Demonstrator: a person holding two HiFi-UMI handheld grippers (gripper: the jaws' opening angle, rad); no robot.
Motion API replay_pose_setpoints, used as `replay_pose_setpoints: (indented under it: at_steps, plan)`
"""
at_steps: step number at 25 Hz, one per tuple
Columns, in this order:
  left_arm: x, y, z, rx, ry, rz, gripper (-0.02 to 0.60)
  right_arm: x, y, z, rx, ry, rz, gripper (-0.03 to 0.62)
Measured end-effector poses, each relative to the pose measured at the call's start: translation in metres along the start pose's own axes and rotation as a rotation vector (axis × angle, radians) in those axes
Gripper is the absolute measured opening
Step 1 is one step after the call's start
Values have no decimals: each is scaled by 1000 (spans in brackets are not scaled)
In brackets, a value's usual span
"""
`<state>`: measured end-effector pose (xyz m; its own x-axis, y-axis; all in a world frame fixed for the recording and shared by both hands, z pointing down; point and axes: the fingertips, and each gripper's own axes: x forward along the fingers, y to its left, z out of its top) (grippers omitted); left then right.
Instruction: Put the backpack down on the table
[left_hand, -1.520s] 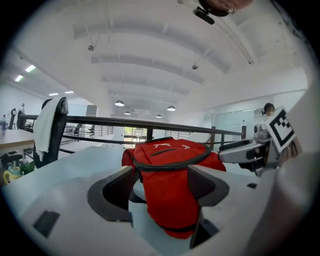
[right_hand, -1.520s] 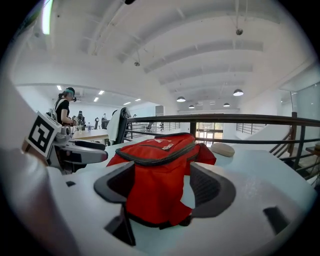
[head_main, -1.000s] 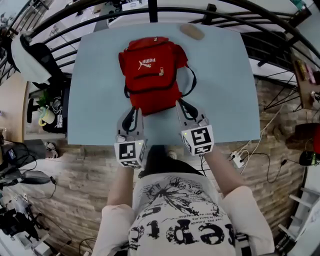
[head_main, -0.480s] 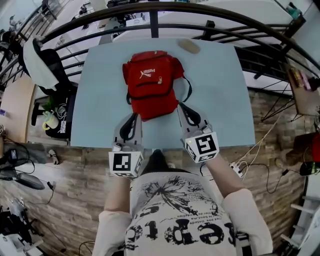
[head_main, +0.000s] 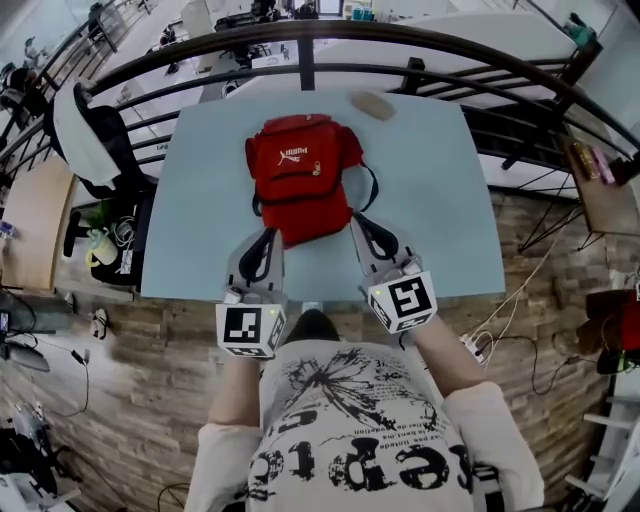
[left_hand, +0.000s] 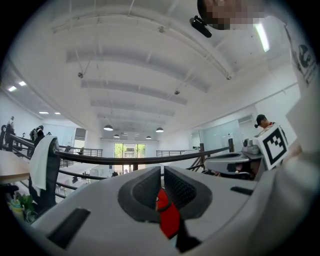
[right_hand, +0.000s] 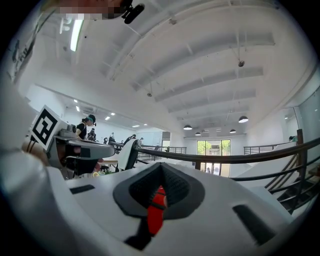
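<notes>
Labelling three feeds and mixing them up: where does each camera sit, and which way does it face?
Head view: on the person's head, facing steeply down at backpack and table; shirt, forearms show.
Left gripper view: on the left hand-held gripper, facing level along jaws shut on the backpack, toward the railing.
Right gripper view: likewise, on the right hand-held gripper.
Shared: both gripper views show that railing.

- backpack (head_main: 300, 175) looking like matt red cloth
- table (head_main: 200, 230) showing a smooth matt top
- left gripper (left_hand: 161, 186) showing matt grey plastic, ribbed dark jaw faces
</notes>
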<state>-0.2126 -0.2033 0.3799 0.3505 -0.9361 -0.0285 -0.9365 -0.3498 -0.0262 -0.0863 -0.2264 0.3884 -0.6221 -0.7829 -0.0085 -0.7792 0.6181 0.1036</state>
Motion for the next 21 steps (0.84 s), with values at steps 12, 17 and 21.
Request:
replay_pose_setpoints:
  at_steps: [12,17,21]
  plan:
    - [-4,7,6,-12,-14,2,17,1,2,4,-15,13,-18,-9]
    - [-1,3,22,-46,-32,-21,17,3,1,4,-24,19,-21,-9]
    - [4,2,20,-27,-69,-34,17,3,0,5,-26,18,-19,-9]
